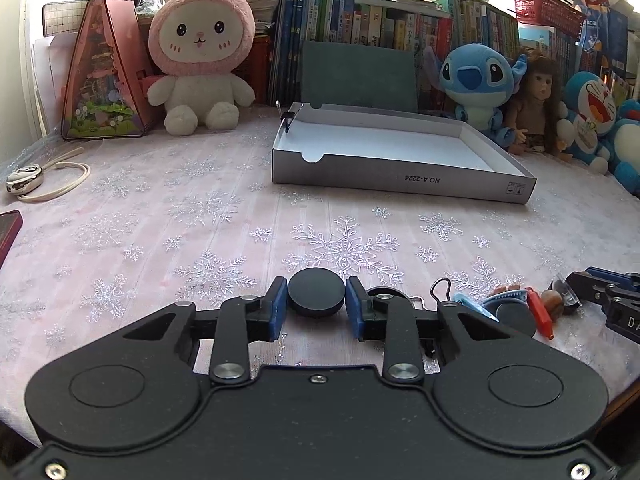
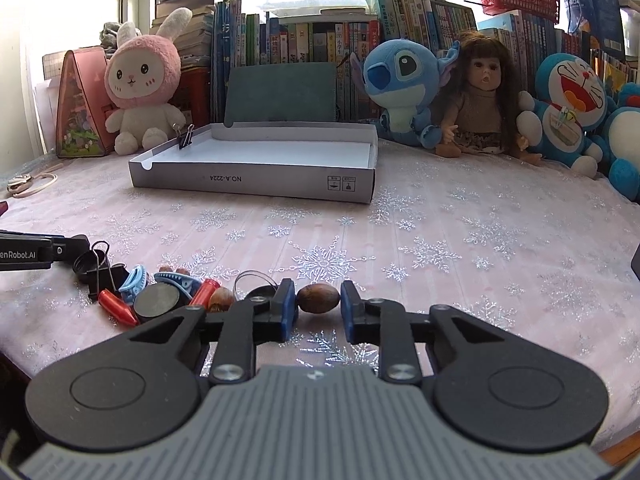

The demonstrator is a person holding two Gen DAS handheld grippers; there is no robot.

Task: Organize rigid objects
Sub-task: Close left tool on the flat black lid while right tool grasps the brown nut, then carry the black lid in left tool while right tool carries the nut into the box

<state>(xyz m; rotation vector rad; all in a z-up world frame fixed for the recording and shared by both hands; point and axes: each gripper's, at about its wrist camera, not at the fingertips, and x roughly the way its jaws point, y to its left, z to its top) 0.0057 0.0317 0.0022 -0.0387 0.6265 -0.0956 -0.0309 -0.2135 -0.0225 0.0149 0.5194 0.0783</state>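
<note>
Blue pads of the left gripper [image 1: 316, 302] are pinching a black disc [image 1: 317, 293] while the right gripper [image 2: 318, 304] is bracketing a brown nut [image 2: 318, 298], left pad touching, right apart, so the rounded nut is risking rolling away short of the box [image 2: 256, 184].

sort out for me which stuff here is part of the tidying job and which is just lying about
Part of the job:
- round black disc between the left gripper jaws
- brown oval nut between the right gripper jaws
- pile of small clips, red crayons and discs
- open grey cardboard box

Just lying about:
- pink rabbit plush
- blue alien plush
- long-haired doll
- row of books
</note>
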